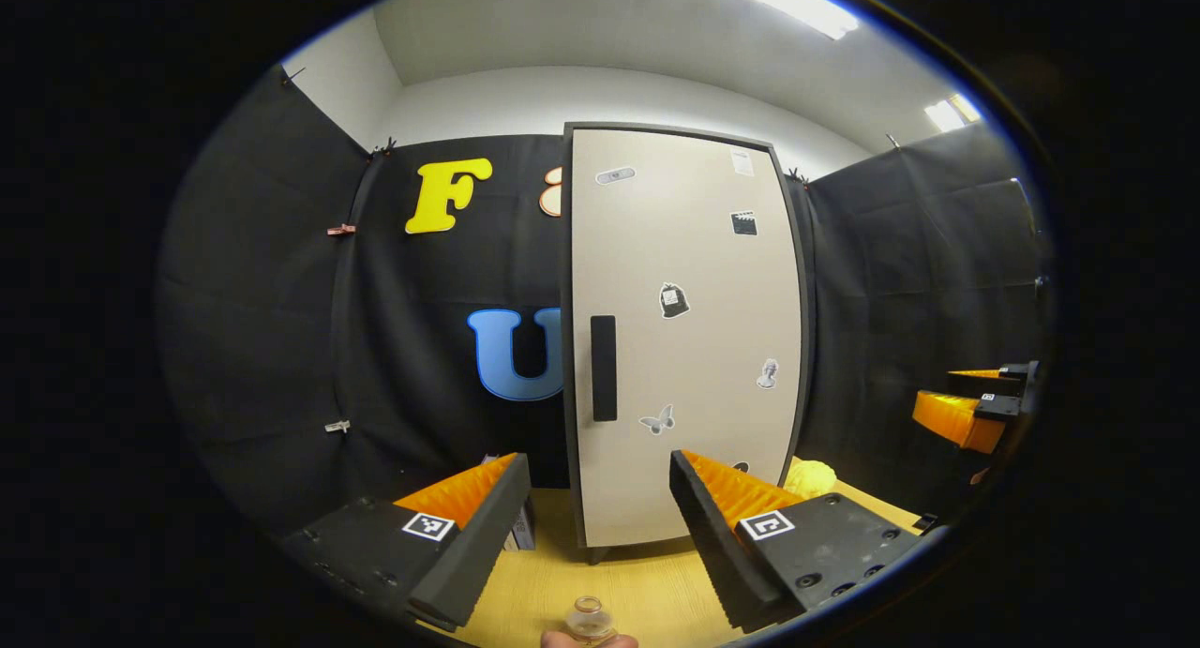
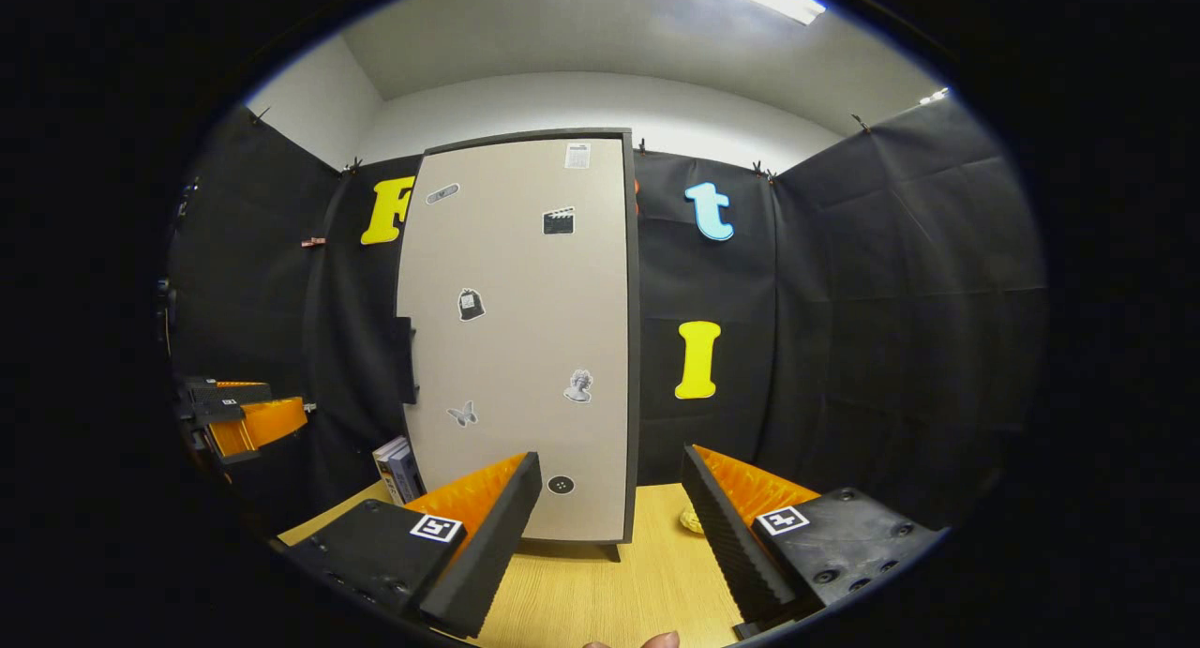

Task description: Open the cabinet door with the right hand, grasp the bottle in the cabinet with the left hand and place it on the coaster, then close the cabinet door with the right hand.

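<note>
Cabinet door (image 2: 525, 348): closed, stickers on its face, dark handle (image 2: 405, 359) at its left edge
Right gripper (image 2: 609, 521): fingers spread apart, nothing between them, above wooden table (image 2: 600, 592)
Left gripper (image 2: 246, 418): far left, apart from cabinet
Books (image 2: 398, 470): beside cabinet's left foot

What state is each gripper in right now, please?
Left gripper: open, fingers spread, holding nothing, facing the closed cabinet door.
Right gripper: open, fingers spread, holding nothing.

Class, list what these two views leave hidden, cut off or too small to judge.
- Cabinet inside: hidden by the shut door in both views.
- Bottle: cut off at the left gripper view's bottom edge.
- Yellow thing: partly behind the left gripper.
- Stickers: too small to judge.
</note>
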{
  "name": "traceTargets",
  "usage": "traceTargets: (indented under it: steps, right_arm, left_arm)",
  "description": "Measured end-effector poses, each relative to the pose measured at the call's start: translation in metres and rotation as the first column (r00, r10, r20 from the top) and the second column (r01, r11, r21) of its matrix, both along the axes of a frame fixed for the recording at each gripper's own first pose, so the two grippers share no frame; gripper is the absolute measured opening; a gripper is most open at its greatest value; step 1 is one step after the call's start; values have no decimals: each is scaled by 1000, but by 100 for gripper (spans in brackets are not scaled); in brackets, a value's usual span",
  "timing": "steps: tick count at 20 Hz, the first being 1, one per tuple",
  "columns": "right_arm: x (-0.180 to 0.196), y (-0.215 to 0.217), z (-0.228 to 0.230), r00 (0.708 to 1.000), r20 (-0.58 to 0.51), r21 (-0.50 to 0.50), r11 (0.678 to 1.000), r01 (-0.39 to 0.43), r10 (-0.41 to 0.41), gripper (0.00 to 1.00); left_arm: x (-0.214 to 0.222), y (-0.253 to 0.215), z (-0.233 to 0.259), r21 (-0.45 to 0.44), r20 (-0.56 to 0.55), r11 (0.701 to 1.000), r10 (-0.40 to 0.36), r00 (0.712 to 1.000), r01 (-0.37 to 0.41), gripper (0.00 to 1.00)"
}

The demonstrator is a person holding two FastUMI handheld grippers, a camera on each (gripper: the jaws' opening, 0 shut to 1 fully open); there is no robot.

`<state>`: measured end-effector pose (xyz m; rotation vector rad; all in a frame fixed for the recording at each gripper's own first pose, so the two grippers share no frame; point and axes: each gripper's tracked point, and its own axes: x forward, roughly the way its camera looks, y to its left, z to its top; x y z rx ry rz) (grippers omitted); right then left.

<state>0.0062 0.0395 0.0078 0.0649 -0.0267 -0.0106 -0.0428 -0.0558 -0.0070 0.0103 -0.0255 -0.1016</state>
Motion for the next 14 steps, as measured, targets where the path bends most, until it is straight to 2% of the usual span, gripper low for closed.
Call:
traceTargets:
  steps: [14]
  right_arm:
    - [-1,-3,-1,1000,-6,2,1000,4,-4,98]
  left_arm:
    - [0,-7,-2,3,-6,1000,-3,1000,3,95]
